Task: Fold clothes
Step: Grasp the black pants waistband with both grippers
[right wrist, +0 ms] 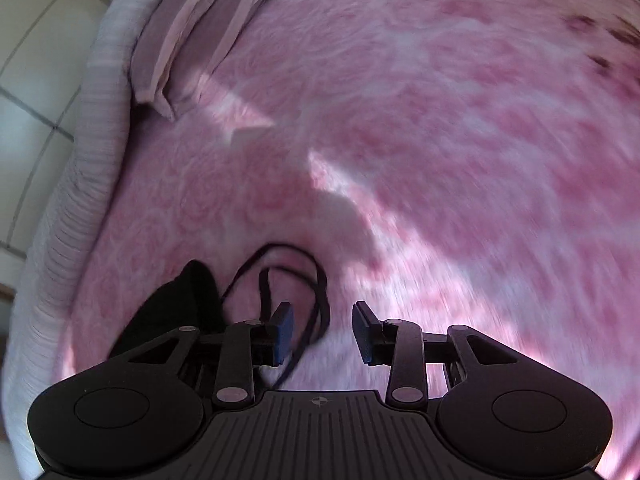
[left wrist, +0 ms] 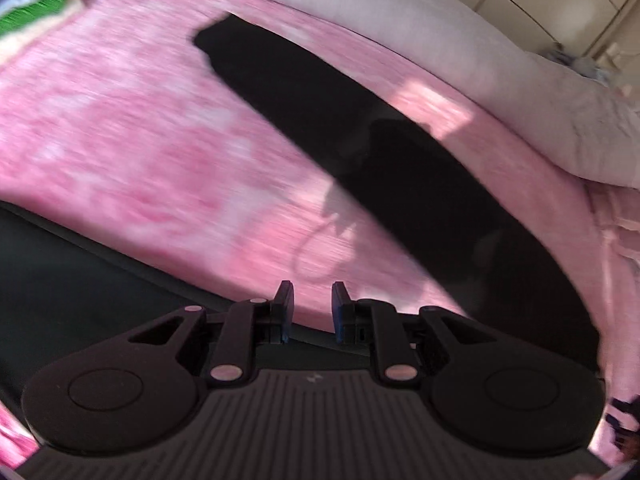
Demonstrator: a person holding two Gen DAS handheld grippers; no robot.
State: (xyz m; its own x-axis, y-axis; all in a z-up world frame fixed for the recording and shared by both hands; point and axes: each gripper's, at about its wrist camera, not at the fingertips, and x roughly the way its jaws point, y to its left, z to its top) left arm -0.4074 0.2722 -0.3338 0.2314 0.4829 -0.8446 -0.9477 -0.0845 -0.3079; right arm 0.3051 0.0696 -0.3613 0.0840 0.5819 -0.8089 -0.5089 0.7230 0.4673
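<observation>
A long black garment [left wrist: 360, 132] lies diagonally on the pink bedspread [left wrist: 120, 128], from upper left to lower right. My left gripper [left wrist: 312, 298] hovers just short of it, open, with only bedspread showing between its fingers. A second dark cloth [left wrist: 80, 264] lies under the gripper's left side. In the right wrist view a bunched black end of a garment [right wrist: 176, 304] lies at the lower left. Its black drawstring [right wrist: 316, 280] loops out beside the left fingertip [right wrist: 282, 322]. My right gripper [right wrist: 324, 322] is open and low over the bedspread [right wrist: 440, 140], with the cord running into the gap.
A stack of folded clothes [left wrist: 32, 12] in green, blue and cream sits at the far left. The white mattress edge [left wrist: 400, 20] runs along the bed's far side. A folded pink cloth [right wrist: 200, 32] lies near the mattress edge [right wrist: 92, 128], with tiled floor [right wrist: 24, 80] beyond.
</observation>
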